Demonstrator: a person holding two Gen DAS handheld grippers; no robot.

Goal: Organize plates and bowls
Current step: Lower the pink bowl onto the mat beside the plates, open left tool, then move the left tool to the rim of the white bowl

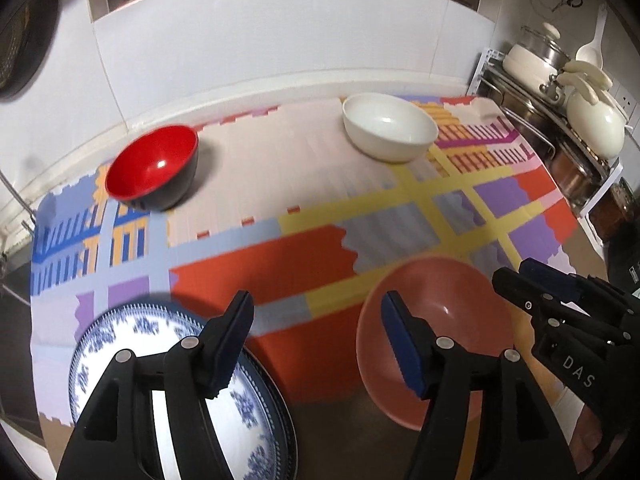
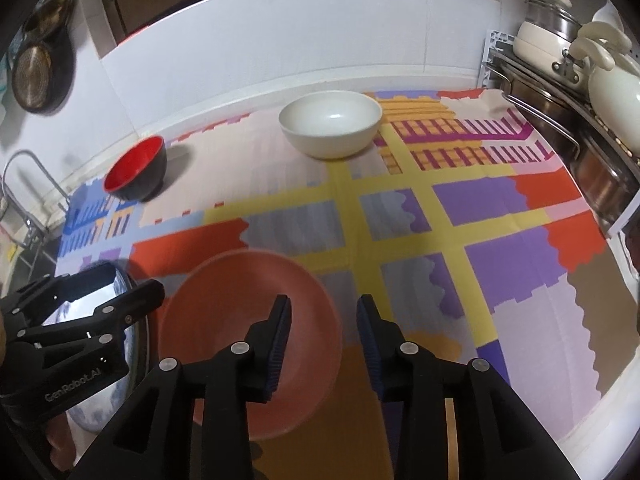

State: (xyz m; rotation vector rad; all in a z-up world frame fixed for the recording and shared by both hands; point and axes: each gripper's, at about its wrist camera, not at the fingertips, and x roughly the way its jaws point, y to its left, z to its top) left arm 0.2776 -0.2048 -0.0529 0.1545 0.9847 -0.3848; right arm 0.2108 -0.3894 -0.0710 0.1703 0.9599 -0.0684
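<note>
A pink bowl sits near the front of the patterned mat, also in the right wrist view. A blue-and-white plate lies at the front left; its edge shows in the right wrist view. A red-and-black bowl stands at the back left. A white bowl stands at the back. My left gripper is open and empty, between plate and pink bowl. My right gripper is open and empty, straddling the pink bowl's right rim.
The colourful mat covers the counter. A rack with pots and a white kettle stands at the right edge. A white tiled wall runs behind. A metal rail is at the left.
</note>
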